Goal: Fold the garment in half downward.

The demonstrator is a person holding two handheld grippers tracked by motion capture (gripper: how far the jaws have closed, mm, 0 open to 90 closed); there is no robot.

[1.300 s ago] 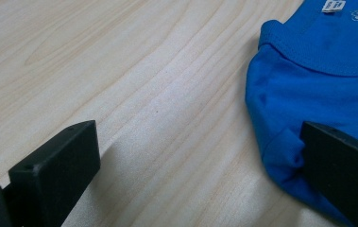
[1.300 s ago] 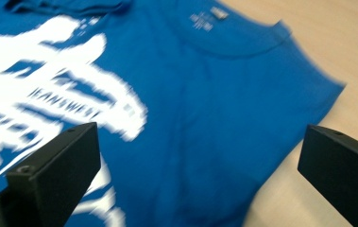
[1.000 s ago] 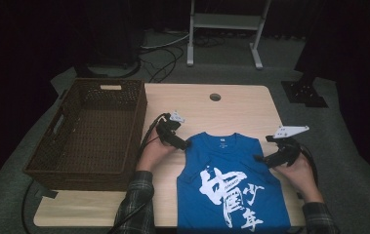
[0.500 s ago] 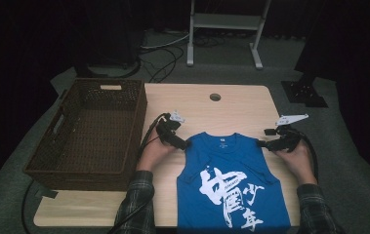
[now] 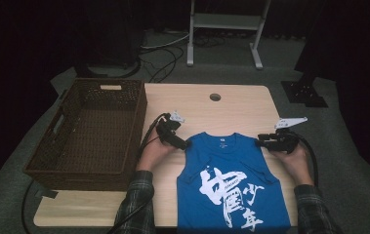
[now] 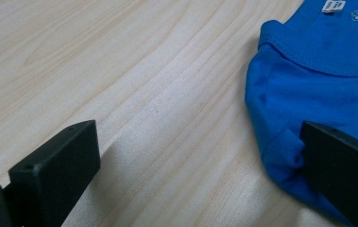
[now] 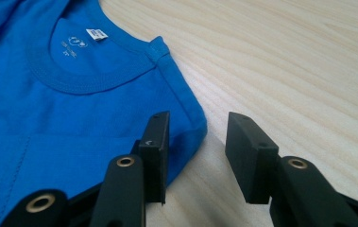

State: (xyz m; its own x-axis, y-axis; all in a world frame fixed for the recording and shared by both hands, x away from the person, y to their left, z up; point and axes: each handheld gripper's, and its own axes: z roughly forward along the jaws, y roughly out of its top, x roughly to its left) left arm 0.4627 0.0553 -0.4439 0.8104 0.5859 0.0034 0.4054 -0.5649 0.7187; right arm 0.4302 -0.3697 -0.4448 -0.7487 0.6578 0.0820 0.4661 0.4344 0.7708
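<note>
The right gripper (image 7: pixel 195 156) sits at the blue shirt's (image 5: pixel 229 180) shoulder corner, at about three o'clock from the collar in the high view. Its jaws have just been closing and now stand partly apart – one lies on the cloth at the shoulder edge, the other on bare wood just beside it, with the hem corner between them and not yet pinched.

The left gripper (image 6: pixel 186 156) is at the other shoulder, near nine o'clock from the collar. Its jaws are spread wide – one over bare wood, the other on the blue cloth at the shoulder's edge.

The shirt lies flat, print up, on the wooden table (image 5: pixel 231 105), its collar toward twelve o'clock and its hem at the near edge. A brown wicker basket (image 5: pixel 51 161) stands at nine o'clock of the left gripper.
</note>
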